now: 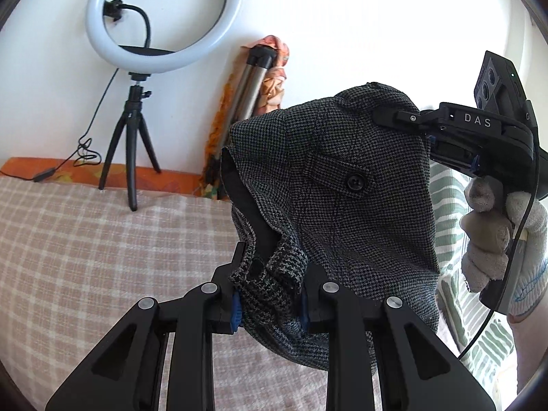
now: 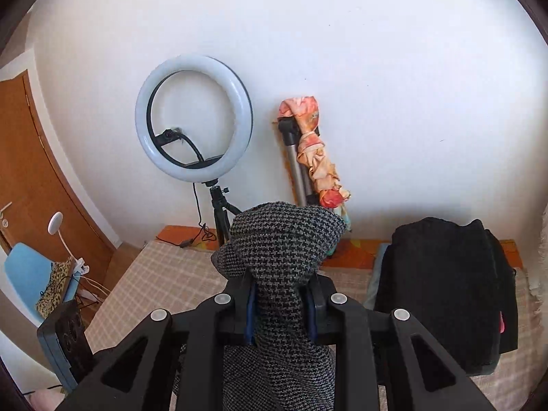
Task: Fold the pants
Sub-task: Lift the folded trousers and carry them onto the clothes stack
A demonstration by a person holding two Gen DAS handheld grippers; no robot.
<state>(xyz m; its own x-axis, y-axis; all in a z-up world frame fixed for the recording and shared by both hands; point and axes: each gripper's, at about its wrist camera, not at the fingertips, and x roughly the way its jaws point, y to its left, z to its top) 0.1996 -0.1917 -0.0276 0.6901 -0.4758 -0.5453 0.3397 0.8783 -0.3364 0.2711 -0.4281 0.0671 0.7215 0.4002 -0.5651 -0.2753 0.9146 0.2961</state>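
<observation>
The pants (image 1: pixel 346 185) are dark grey houndstooth cloth with a buttoned pocket flap. They hang in the air above the checked bed. My left gripper (image 1: pixel 270 274) is shut on one bunched edge of them, low in the left wrist view. My right gripper (image 1: pixel 383 116) is shut on the upper edge, at the right of that view, held by a gloved hand (image 1: pixel 493 239). In the right wrist view the right gripper (image 2: pixel 281 294) pinches a fold of the pants (image 2: pixel 284 239) that rises above its fingers.
A ring light on a small tripod (image 1: pixel 161 17) stands at the bed's far edge, with a folded tripod wrapped in floral cloth (image 2: pixel 311 147) against the wall. A stack of dark folded clothes (image 2: pixel 441 287) lies on the bed's right side. The checked bedspread (image 1: pixel 102 239) lies below.
</observation>
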